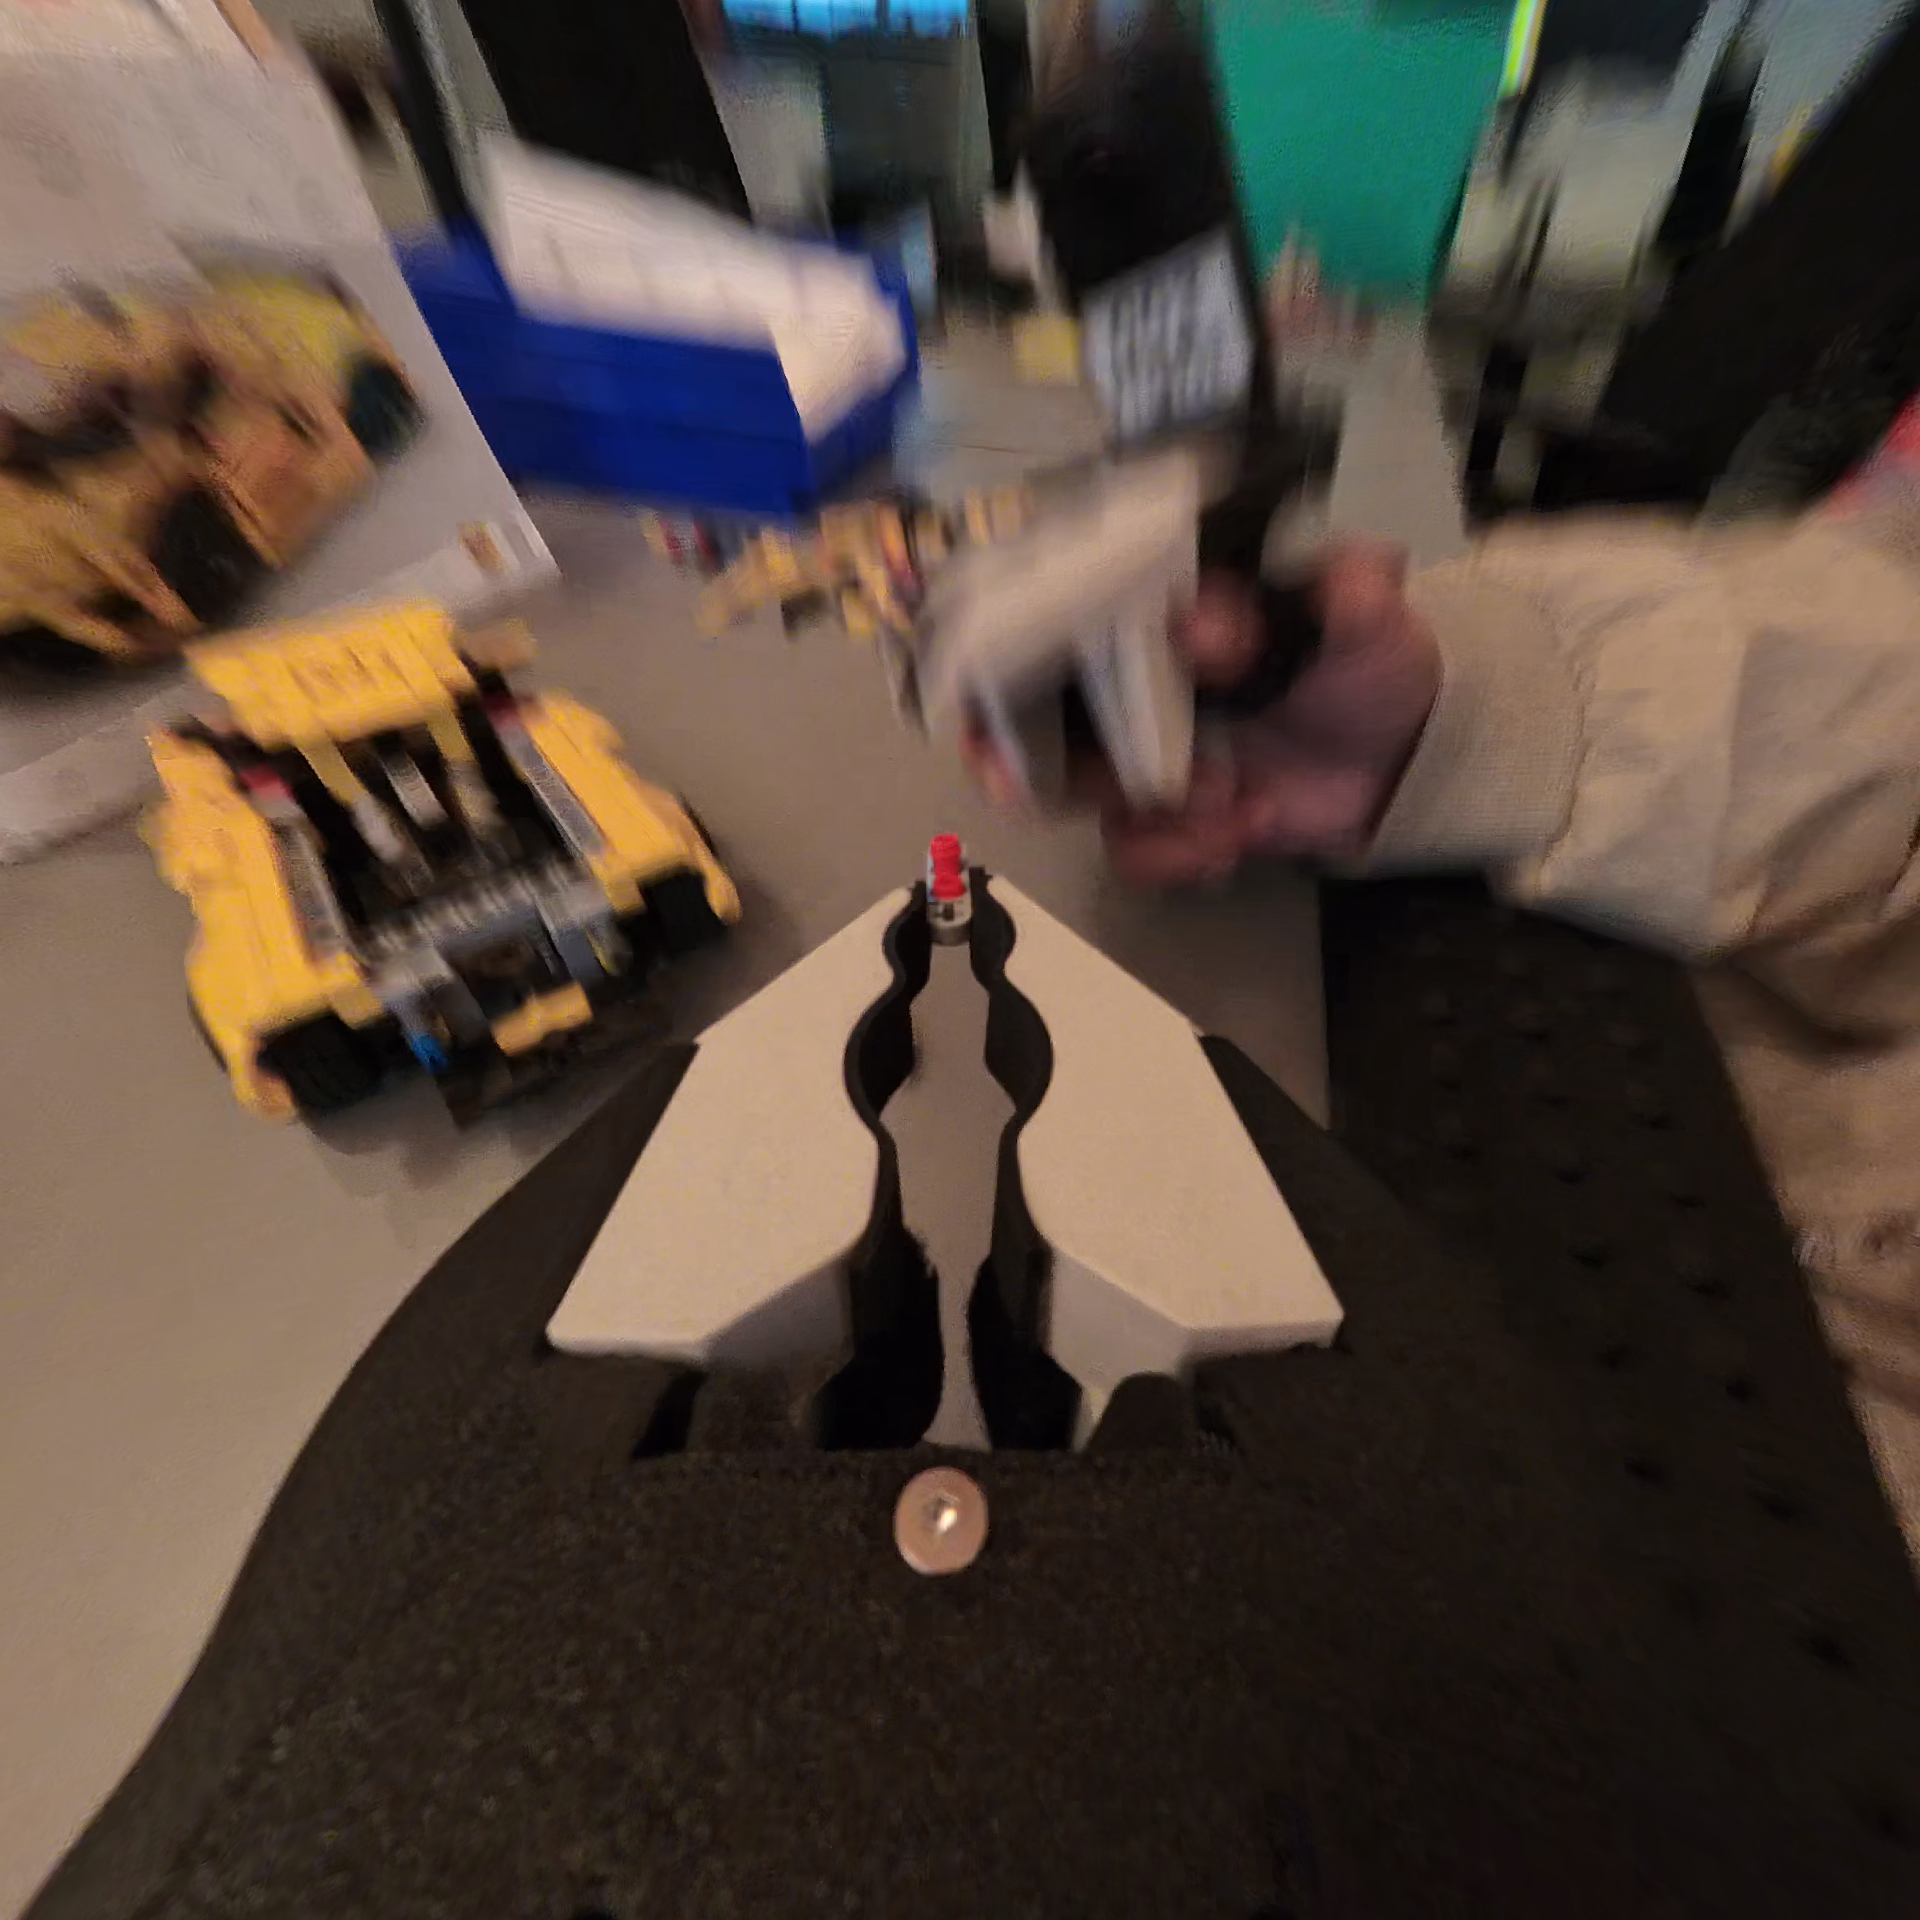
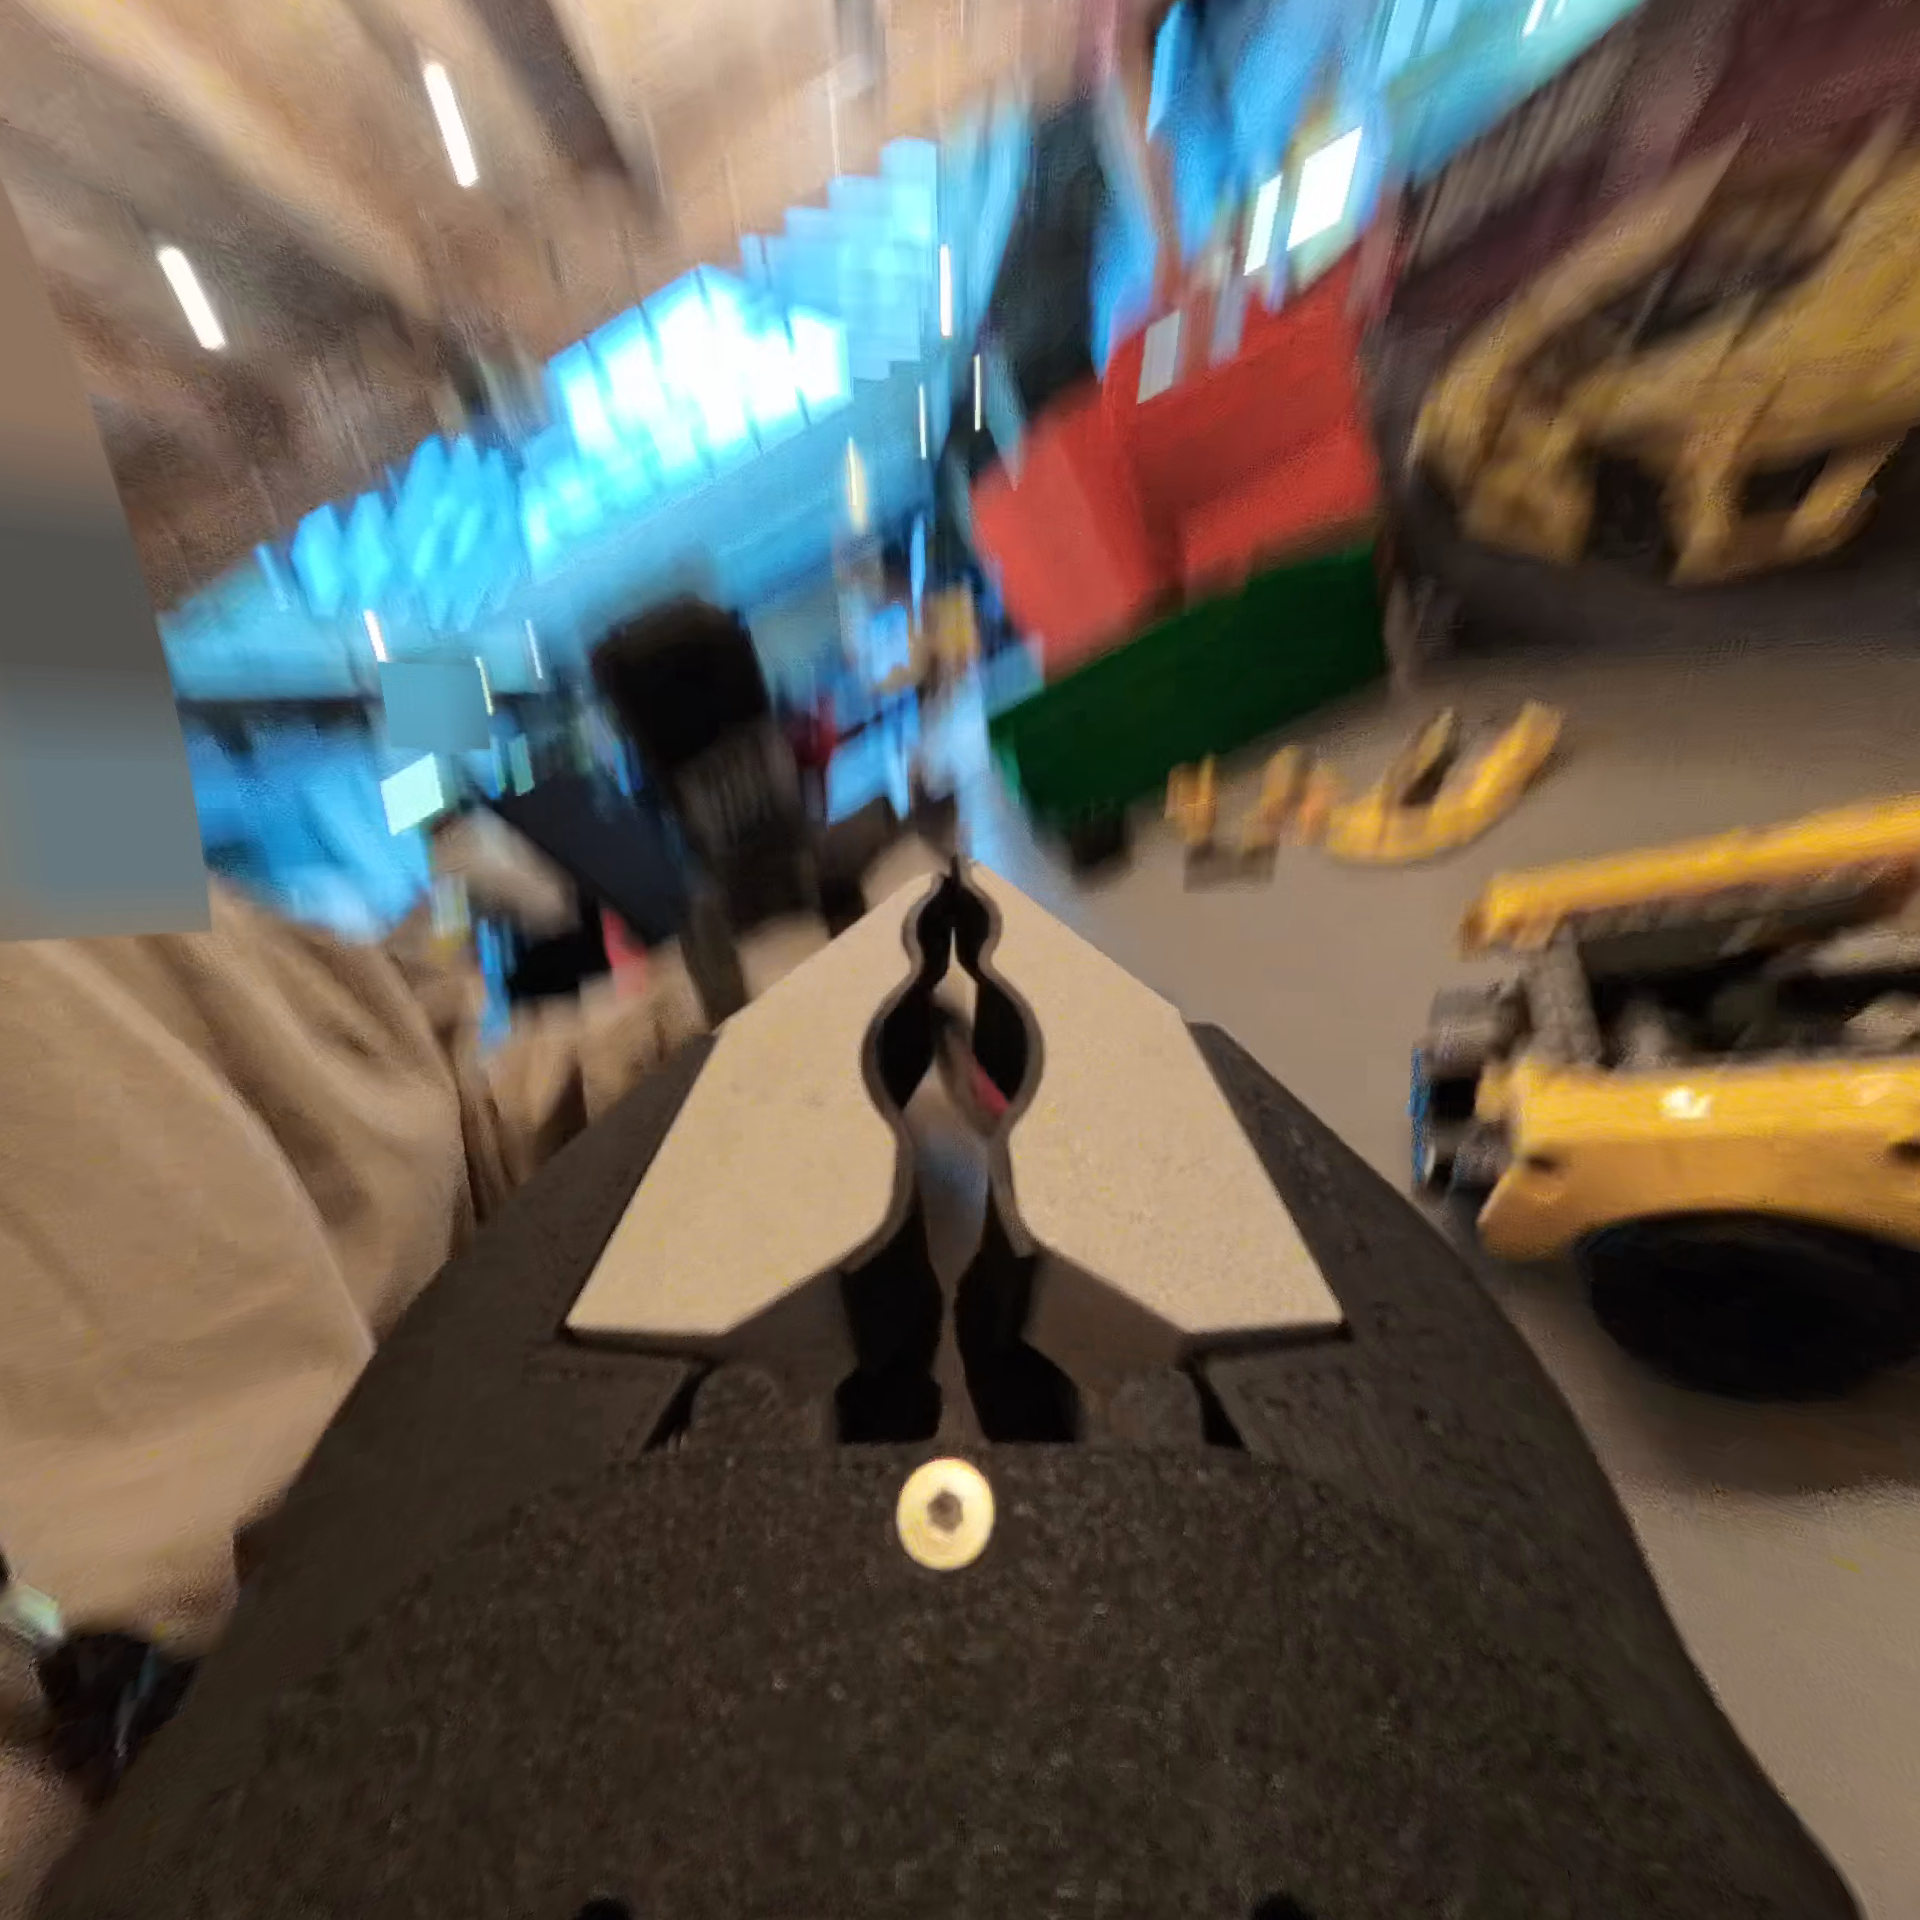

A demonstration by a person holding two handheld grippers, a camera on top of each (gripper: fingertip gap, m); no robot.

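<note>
My left gripper (image 1: pixel 948 912) is shut on a small grey piece with a red pin (image 1: pixel 944 871) that sticks out past its tips, above the grey table. A yellow brick-built car (image 1: pixel 436 914) stands to its left. My right gripper (image 2: pixel 951 883) is shut, its tips touching with nothing visible between them. It is blurred in the left wrist view (image 1: pixel 1049 665), held by a hand (image 1: pixel 1320 727) just beyond and to the right of the left tips. The car also shows in the right wrist view (image 2: pixel 1704 1091), to the right of the right gripper.
A box with a picture of a yellow car (image 1: pixel 187 436) lies at far left. A blue bin (image 1: pixel 665 395) stands behind a pile of small pieces (image 1: pixel 821 582). Red and green bins (image 2: pixel 1195 582) and loose yellow parts (image 2: pixel 1382 800) sit beyond the car. A beige sleeve (image 1: pixel 1662 748) is at the right. Some 5 cm of space lies between my two pairs of fingers.
</note>
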